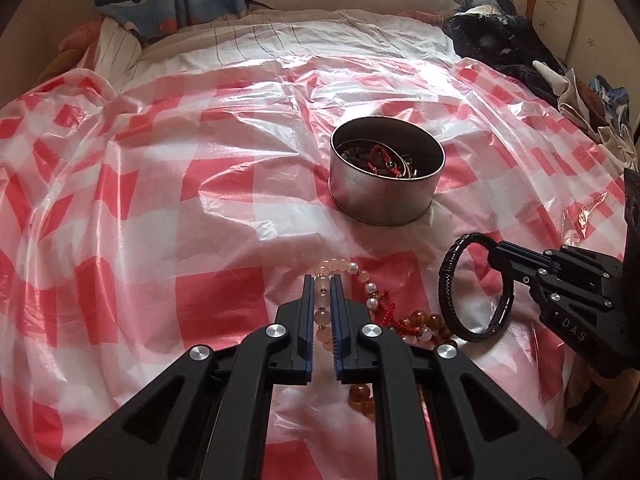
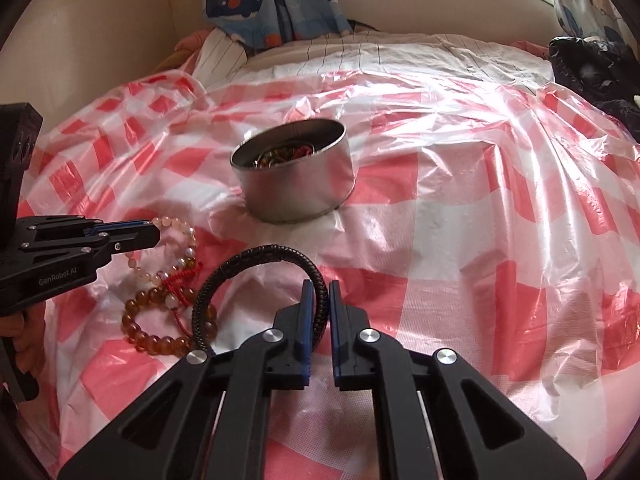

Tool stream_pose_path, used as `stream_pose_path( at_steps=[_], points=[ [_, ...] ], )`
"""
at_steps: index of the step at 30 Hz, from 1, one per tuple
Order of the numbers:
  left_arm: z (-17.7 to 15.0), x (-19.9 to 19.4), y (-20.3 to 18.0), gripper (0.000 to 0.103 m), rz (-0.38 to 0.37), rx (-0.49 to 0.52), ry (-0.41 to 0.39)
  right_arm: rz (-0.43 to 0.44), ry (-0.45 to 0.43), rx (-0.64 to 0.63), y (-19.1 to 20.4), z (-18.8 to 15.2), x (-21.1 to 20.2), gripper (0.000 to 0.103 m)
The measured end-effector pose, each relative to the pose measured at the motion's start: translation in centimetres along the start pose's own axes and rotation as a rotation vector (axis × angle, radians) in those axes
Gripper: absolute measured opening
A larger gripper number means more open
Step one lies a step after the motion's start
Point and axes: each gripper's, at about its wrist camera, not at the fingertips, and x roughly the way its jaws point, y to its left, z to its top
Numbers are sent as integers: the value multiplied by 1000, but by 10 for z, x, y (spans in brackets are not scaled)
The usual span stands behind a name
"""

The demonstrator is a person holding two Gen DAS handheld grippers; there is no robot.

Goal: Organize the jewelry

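Note:
Pressed between the pads of my left gripper [image 1: 322,278], which is shut, is a pale pink bead bracelet [image 1: 340,265] lying on the red-and-white checked plastic sheet [image 1: 160,208]. My right gripper [image 2: 321,284] is shut on the cord of a black braided bracelet [image 2: 256,257], which stands tilted up off the sheet. An amber bead bracelet [image 2: 136,332] and a red knotted cord [image 2: 176,280] lie tangled beside both. Beyond them stands a round metal tin [image 1: 380,200] with several pieces of jewelry [image 1: 380,160] inside. The right wrist view shows the left gripper [image 2: 158,234] at the pale beads [image 2: 176,226].
The sheet covers a soft bed and is wrinkled. Dark clothing [image 1: 500,44] is heaped at the far right. A striped pillow [image 2: 224,52] and whale-print curtains [image 2: 240,0] are at the back. A person's hand [image 2: 28,320] holds the left gripper's handle.

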Motion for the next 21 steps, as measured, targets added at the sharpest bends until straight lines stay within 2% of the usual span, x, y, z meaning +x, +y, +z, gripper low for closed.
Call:
stream_pose_path(
  at_steps=[21],
  points=[
    [0, 1, -4, 7, 35, 23, -4, -8, -4, 16, -1, 1, 2, 8]
  ],
)
